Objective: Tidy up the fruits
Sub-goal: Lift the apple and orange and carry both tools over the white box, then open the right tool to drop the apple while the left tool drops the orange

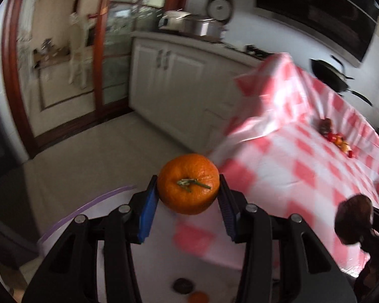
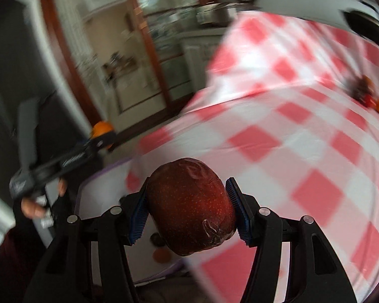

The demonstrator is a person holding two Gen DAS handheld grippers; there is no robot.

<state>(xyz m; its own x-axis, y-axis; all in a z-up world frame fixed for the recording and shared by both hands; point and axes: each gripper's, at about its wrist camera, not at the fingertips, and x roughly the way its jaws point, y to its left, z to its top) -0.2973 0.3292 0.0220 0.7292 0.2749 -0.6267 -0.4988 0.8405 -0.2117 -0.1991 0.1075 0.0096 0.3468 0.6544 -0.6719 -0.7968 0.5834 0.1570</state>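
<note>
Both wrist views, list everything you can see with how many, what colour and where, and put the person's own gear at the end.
tangerine: one, orange with green stem, held in left claw.
wrapped dark fruit: one, dark red, held in right claw.
tablecloth: one, red and white checked, covering table.
fruit pile: several, red, orange and dark, far on tablecloth.
white board: one, purple edged, below claws, carrying one dark and one orange fruit.
cabinets: white, behind.
pots: silver, on counter.
left claw: black, blue pads.
right claw: black, blue pads.
hand: one, gripping left handle.
</note>
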